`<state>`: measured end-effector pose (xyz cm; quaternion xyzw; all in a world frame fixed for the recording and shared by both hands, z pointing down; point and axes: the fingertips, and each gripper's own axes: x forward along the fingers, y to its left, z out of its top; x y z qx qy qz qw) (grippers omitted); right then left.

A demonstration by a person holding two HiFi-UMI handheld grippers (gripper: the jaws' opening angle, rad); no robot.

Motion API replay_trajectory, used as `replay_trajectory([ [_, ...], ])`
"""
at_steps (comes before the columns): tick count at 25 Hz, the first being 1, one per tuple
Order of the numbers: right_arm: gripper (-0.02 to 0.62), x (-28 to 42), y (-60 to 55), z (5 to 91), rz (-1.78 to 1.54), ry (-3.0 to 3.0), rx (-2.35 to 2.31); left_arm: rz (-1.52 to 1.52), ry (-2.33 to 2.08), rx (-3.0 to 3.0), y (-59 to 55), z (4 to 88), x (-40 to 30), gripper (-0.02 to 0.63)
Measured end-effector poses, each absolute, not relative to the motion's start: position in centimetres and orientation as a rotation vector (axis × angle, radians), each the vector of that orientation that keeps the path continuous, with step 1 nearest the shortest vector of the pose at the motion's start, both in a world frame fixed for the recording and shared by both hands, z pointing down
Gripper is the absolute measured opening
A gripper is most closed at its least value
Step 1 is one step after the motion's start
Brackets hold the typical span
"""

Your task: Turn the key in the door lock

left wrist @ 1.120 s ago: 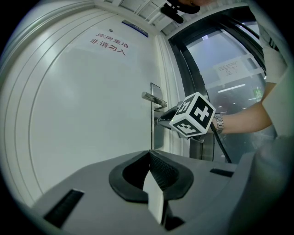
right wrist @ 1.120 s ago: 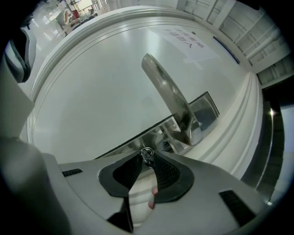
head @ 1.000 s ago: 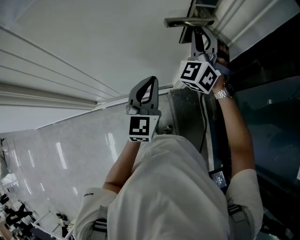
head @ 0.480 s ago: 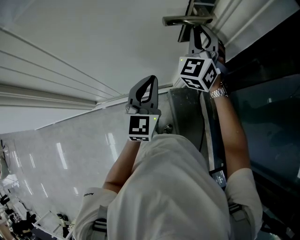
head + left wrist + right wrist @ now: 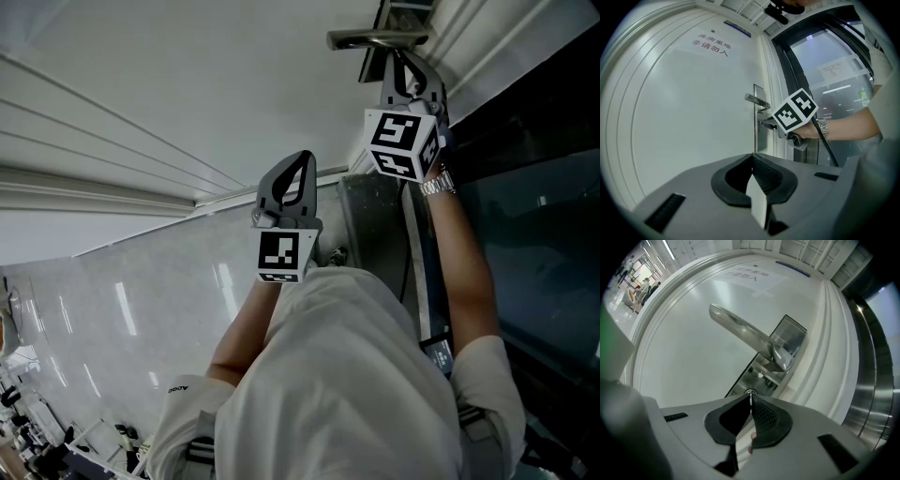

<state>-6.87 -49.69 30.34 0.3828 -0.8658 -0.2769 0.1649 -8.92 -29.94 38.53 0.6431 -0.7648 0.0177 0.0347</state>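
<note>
Since a second ago the right gripper point(image 5: 396, 64) has rolled about its own line: its marker cube point(image 5: 403, 142) sits at a different tilt in the head view. Its fingers have just been closing and now meet on a thin bright sliver at the lock cylinder point(image 5: 750, 392), which I take to be the key point(image 5: 750, 399), seen edge-on. It sits in the lock plate point(image 5: 791, 332), just below the door handle point(image 5: 745, 331). The left gripper point(image 5: 753, 164) hangs back from the door point(image 5: 684, 362), fingers together on nothing.

To turn well, keep the squeeze firm and roll the wrist strictly about the key's own line, with no sideways push or levering. Ease off once the lock resists.

Judging by the grip, the key's long axis runs level, straight into the door, with the head towards the gripper.
</note>
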Motion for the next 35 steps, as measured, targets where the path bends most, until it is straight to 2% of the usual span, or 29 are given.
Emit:
replay_trajectory([
  [3, 0.011, -6.9, -49.7, 30.3, -0.731, -2.499, 1.08, 0.053, -2.353, 1.973, -29.9, 38.5, -8.9, 0.009],
  [12, 0.011, -6.6, -50.2, 30.4, -0.192, -2.709, 1.056, 0.051, -2.345, 1.978, -30.0, 38.5, -8.3, 0.009],
  [24, 0.011, -6.1, -50.8, 30.4, 0.838, -2.879, 0.981, 0.059, -2.356, 1.966, -29.7, 38.4, -8.3, 0.009],
  [35, 0.011, -5.7, -51.0, 31.0, 1.822, -2.737, 0.837, 0.063, -2.376, 1.941, -29.4, 38.6, -8.5, 0.009],
])
